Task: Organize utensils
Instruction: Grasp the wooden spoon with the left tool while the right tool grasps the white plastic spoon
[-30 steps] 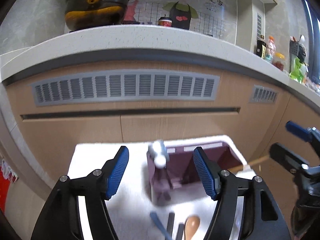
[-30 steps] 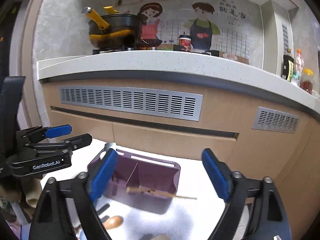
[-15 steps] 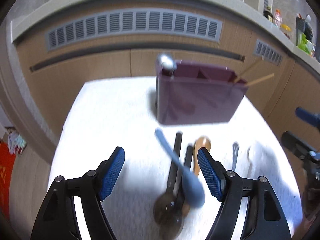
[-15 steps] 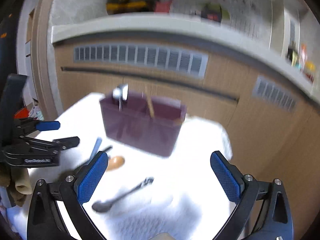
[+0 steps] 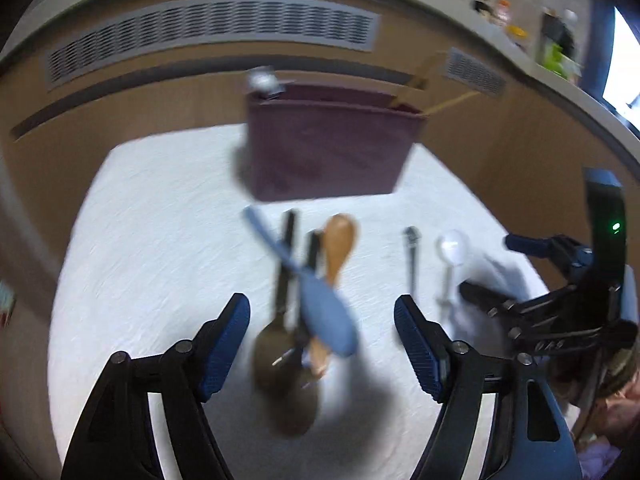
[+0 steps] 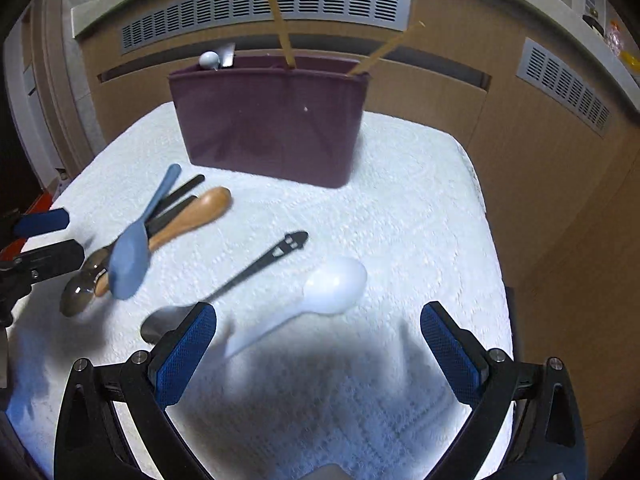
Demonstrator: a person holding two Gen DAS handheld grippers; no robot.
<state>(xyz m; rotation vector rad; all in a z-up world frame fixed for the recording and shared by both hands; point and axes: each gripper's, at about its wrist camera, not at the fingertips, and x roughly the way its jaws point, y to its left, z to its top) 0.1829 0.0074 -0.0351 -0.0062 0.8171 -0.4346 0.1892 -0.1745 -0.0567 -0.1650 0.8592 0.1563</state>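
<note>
A purple utensil holder (image 6: pixel 272 120) stands at the far side of a white cloth-covered table (image 6: pixel 420 208); two wooden chopsticks (image 6: pixel 280 20) and a metal spoon end (image 6: pixel 210 59) stick out of it. In front lie a blue spoon (image 6: pixel 132 248), a wooden spoon (image 6: pixel 192 216), dark-handled spoons (image 6: pixel 80 288), a black-handled spoon (image 6: pixel 256 268) and a white spoon (image 6: pixel 320 292). My right gripper (image 6: pixel 318 344) is open just above the white spoon's handle. My left gripper (image 5: pixel 322 340) is open above the blue spoon (image 5: pixel 324 312) and wooden spoon (image 5: pixel 338 244). The holder (image 5: pixel 328 148) also shows there.
Wooden cabinet fronts with grey vents (image 6: pixel 264 4) rise behind the table. A countertop with bottles (image 5: pixel 556 52) runs at the upper right. The right gripper (image 5: pixel 560 280) shows at the right of the left wrist view, near the table's right edge.
Both grippers have tilted down and lowered toward the table. The left one has closed in on the pile of spoons, the right one on the white spoon. Both stay open.
</note>
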